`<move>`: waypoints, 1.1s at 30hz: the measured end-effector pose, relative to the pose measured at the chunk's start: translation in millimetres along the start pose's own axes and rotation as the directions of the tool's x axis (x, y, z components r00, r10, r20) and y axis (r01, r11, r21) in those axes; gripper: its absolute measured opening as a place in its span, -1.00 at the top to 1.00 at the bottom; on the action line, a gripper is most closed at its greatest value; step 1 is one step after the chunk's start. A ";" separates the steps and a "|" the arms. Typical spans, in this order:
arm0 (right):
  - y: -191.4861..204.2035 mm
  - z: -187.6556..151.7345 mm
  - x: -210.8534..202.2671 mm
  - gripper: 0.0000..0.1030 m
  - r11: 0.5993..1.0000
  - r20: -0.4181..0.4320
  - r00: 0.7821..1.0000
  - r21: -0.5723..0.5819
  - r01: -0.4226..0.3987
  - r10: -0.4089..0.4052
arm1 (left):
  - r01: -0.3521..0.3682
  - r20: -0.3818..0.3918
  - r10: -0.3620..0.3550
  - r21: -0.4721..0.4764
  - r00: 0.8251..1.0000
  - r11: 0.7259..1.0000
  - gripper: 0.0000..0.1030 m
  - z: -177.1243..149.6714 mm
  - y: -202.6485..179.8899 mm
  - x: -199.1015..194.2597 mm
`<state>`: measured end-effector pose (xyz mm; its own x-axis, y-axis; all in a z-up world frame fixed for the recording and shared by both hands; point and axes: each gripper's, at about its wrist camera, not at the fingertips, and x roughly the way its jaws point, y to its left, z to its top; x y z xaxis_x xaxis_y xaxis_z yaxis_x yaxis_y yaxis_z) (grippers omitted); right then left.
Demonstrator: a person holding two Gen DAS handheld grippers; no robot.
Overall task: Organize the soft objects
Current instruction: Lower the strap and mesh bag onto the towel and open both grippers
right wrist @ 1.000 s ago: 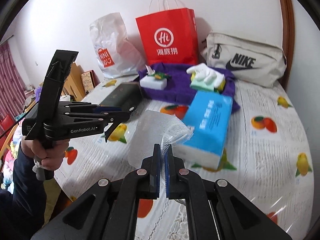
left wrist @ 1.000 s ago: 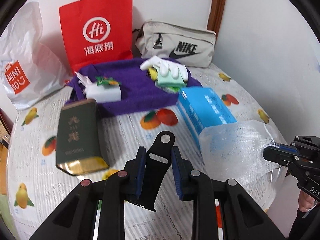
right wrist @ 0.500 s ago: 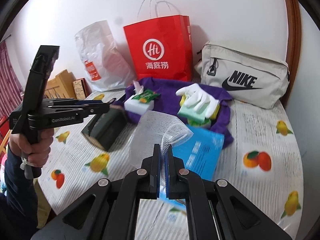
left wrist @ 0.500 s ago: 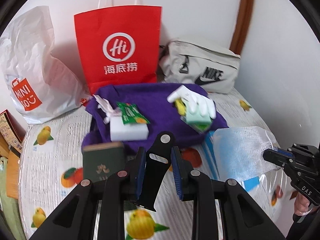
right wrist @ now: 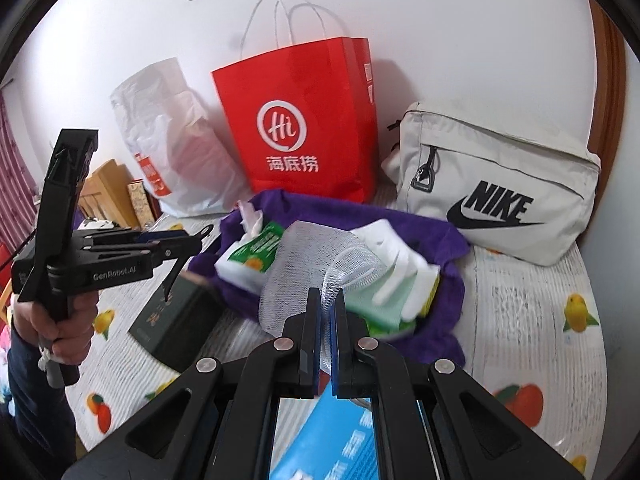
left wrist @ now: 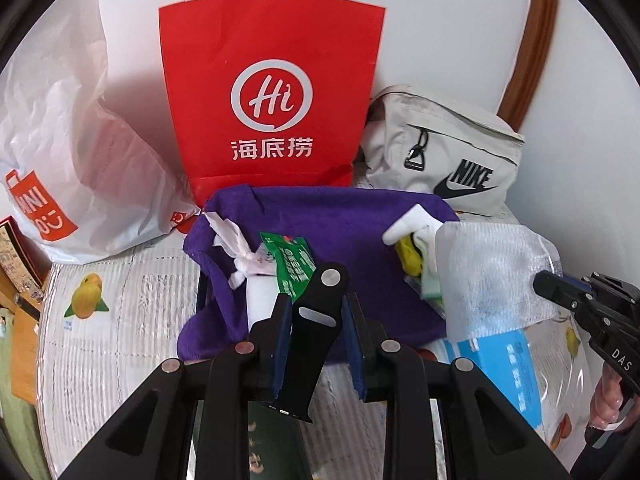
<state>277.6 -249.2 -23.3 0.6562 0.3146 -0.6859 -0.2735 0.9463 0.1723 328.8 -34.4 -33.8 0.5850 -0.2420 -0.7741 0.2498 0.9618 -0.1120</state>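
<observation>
Left wrist view, from the left: white plastic bag (left wrist: 76, 152) slumped against the wall, red paper bag (left wrist: 272, 92) upright beside it, purple towel (left wrist: 320, 240) spread in front on the fruit-print tablecloth (left wrist: 112, 320). On the towel's left part, a white sponge block (left wrist: 260, 300) with a green packet (left wrist: 292, 264) lying over it. Left gripper (left wrist: 316, 344) low at centre, fingers apart, holding nothing, hovering over the towel's near edge. Further right on the towel, a white glove (left wrist: 416, 228) over a yellow and pale green sponge. Behind, a grey Nike pouch (left wrist: 452, 152) against the wall. Far right, white mesh net (left wrist: 496, 276) held up in the air above the blue tissue pack (left wrist: 508, 364).

Right wrist view, from the left: dark green tin (right wrist: 176, 316) on the cloth, just left of the towel. Right gripper (right wrist: 329, 336) clamped tight on a bunched edge of the net, which hangs over the glove and sponges.
</observation>
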 end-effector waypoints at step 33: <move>-50.2 22.9 129.2 0.58 0.992 -0.228 0.974 0.121 0.031 -0.003 | -0.014 -0.181 0.005 -0.050 0.983 0.999 0.49 35.2 18.7 116.8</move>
<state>392.2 -254.3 -104.3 0.4794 0.2868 -0.8294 -0.1655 0.9577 0.2355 428.9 -49.2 -104.3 0.4365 -0.2104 -0.8748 0.2031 0.9702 -0.1320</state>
